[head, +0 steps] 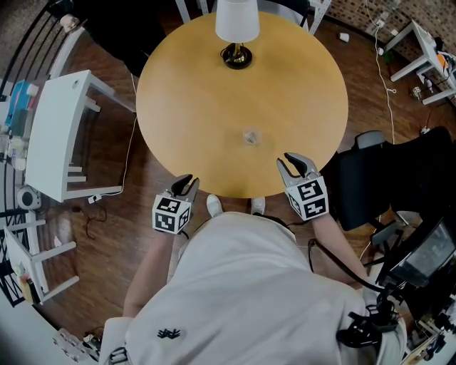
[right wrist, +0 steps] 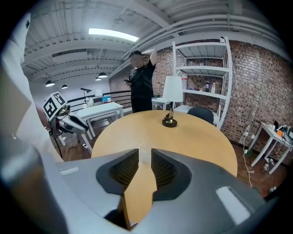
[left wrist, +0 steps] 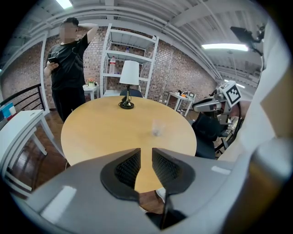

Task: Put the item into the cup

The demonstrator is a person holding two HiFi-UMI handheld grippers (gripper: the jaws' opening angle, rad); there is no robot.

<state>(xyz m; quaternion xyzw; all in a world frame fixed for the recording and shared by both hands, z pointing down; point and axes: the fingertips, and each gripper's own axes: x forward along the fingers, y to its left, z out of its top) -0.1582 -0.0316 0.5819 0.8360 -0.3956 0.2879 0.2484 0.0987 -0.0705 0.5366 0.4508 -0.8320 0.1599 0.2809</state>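
- Right hand-held gripper (head: pixel 298 164): jaws slightly parted with nothing clearly gripped, aimed toward the clear cup (head: pixel 250 135), probably lining up an approach.
- Left hand-held gripper (head: pixel 187 183): narrowly parted, empty, waiting at the bench (head: pixel 192 107) edge.
- The cup stands mid-bench; the item cannot be made out.

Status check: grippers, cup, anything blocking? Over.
Left gripper and right gripper at near edge of table, jaws apart, nothing clearly held. Clear cup mid-table; item not seen. Lamp beyond cup, not in the way.
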